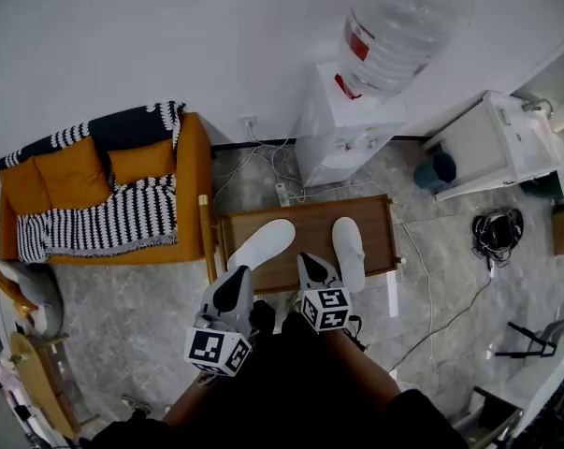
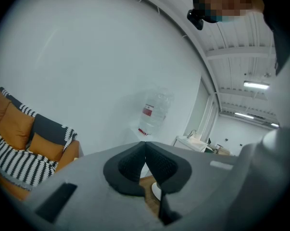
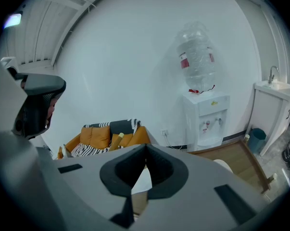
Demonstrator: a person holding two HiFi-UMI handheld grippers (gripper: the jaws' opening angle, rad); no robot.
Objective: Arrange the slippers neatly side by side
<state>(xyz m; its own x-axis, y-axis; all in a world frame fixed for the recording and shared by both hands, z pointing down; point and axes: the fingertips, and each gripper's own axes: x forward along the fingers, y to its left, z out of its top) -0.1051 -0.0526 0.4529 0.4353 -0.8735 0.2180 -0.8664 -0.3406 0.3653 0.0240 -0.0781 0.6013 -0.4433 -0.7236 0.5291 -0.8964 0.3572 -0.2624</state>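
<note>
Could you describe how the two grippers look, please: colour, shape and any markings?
The left gripper and right gripper both have grey, wedge-shaped bodies with black ribbed pads inside the jaws. Each carries a white cube printed with black square markers. The person wears dark clothing.

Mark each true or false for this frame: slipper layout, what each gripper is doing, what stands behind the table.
1. The left slipper and the right slipper both lie on the wooden table. True.
2. The slippers touch and lie parallel. False: they lie apart, with the left slipper at an angle to the right one.
3. The right gripper grips a slipper. False: its jaws are shut on nothing.
4. The left gripper is wide open. False: its jaws are shut, with nothing between them.
5. A water dispenser stands beyond the table, by the wall. True.
</note>
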